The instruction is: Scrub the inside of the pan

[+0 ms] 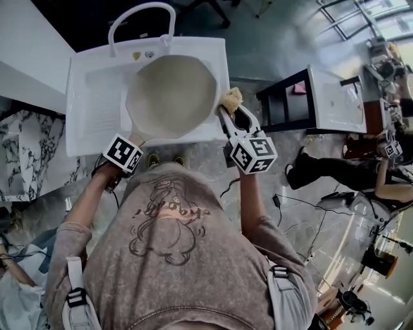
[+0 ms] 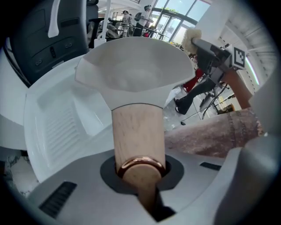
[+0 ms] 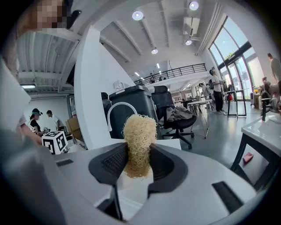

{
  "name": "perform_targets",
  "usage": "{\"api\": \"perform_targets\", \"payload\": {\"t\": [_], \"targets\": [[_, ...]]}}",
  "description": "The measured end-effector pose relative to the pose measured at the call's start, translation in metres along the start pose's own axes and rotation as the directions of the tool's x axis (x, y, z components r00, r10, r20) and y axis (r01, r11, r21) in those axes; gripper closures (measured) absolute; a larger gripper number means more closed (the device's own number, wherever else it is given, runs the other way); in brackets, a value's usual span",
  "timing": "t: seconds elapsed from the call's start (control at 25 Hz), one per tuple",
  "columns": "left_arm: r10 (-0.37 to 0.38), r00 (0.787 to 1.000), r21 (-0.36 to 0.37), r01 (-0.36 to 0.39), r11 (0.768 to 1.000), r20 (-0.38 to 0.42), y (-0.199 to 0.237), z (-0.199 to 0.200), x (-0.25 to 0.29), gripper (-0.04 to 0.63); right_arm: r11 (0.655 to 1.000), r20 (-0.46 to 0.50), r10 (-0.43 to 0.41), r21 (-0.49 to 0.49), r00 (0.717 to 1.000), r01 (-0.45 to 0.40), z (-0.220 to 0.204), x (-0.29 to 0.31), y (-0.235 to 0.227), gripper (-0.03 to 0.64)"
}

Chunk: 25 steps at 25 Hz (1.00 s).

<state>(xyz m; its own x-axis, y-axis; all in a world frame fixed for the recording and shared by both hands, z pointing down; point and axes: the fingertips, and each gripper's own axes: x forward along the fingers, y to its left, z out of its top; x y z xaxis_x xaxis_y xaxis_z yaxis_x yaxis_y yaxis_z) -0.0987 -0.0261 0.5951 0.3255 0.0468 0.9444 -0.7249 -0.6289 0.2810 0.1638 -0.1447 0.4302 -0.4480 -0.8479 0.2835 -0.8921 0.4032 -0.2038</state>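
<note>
A cream-white pan [image 1: 171, 95] is held over the white sink [image 1: 90, 103], its inside facing up. Its wooden handle [image 2: 136, 136] with a copper ring runs into my left gripper [image 1: 132, 147], which is shut on it. In the left gripper view the pan [image 2: 136, 66] fills the upper middle. My right gripper [image 1: 227, 106] is just off the pan's right rim, shut on a tan fibrous scrubber [image 1: 231, 98]. In the right gripper view the scrubber [image 3: 138, 143] stands upright between the jaws, apart from the pan. In the left gripper view the right gripper [image 2: 206, 46] is beyond the pan's rim.
The sink has a ribbed draining board [image 1: 103, 109] at the left and a curved white faucet [image 1: 142, 16] at the back. A dark stand with another white basin [image 1: 332, 97] is to the right. People and office chairs [image 3: 175, 114] are farther off.
</note>
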Motion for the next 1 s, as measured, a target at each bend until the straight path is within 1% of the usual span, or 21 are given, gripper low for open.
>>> {"api": "perform_targets", "payload": {"t": [0.28, 0.36, 0.44, 0.52, 0.6, 0.68, 0.84, 1.0], "targets": [[-0.041, 0.998, 0.09, 0.044, 0.995, -0.043, -0.012, 0.02, 0.013, 0.56, 0.997, -0.03, 0.059, -0.048, 0.998, -0.061, 0.003, 0.027, 0.019, 0.459], [-0.046, 0.997, 0.113, 0.052, 0.992, -0.054, -0.016, 0.024, 0.017, 0.56, 0.994, -0.056, 0.067, -0.082, 0.996, -0.071, 0.0, 0.037, 0.025, 0.459], [-0.062, 0.996, 0.119, 0.07, 0.99, -0.067, -0.02, 0.027, 0.02, 0.56, 0.988, -0.096, 0.05, -0.142, 0.994, -0.063, -0.003, 0.045, 0.026, 0.459], [-0.077, 0.994, 0.119, 0.086, 0.989, -0.079, -0.021, 0.028, 0.022, 0.56, 0.984, -0.112, 0.057, -0.164, 0.992, -0.075, -0.003, 0.051, 0.028, 0.459], [-0.073, 0.993, 0.135, 0.085, 0.987, -0.089, -0.021, 0.027, 0.023, 0.558, 0.981, -0.109, 0.084, -0.163, 0.99, -0.101, 0.001, 0.055, 0.032, 0.459], [-0.057, 0.993, 0.163, 0.073, 0.984, -0.102, -0.02, 0.026, 0.024, 0.558, 0.973, -0.12, 0.106, -0.191, 0.987, -0.128, 0.004, 0.062, 0.038, 0.459], [-0.045, 0.991, 0.209, 0.071, 0.975, -0.124, -0.023, 0.024, 0.028, 0.558, 0.951, -0.174, 0.154, -0.242, 0.973, -0.194, -0.002, 0.083, 0.051, 0.459], [-0.044, 0.987, 0.253, 0.082, 0.964, -0.153, -0.029, 0.021, 0.028, 0.558, 0.923, -0.261, 0.187, -0.284, 0.947, -0.26, -0.028, 0.105, 0.064, 0.459]]}}
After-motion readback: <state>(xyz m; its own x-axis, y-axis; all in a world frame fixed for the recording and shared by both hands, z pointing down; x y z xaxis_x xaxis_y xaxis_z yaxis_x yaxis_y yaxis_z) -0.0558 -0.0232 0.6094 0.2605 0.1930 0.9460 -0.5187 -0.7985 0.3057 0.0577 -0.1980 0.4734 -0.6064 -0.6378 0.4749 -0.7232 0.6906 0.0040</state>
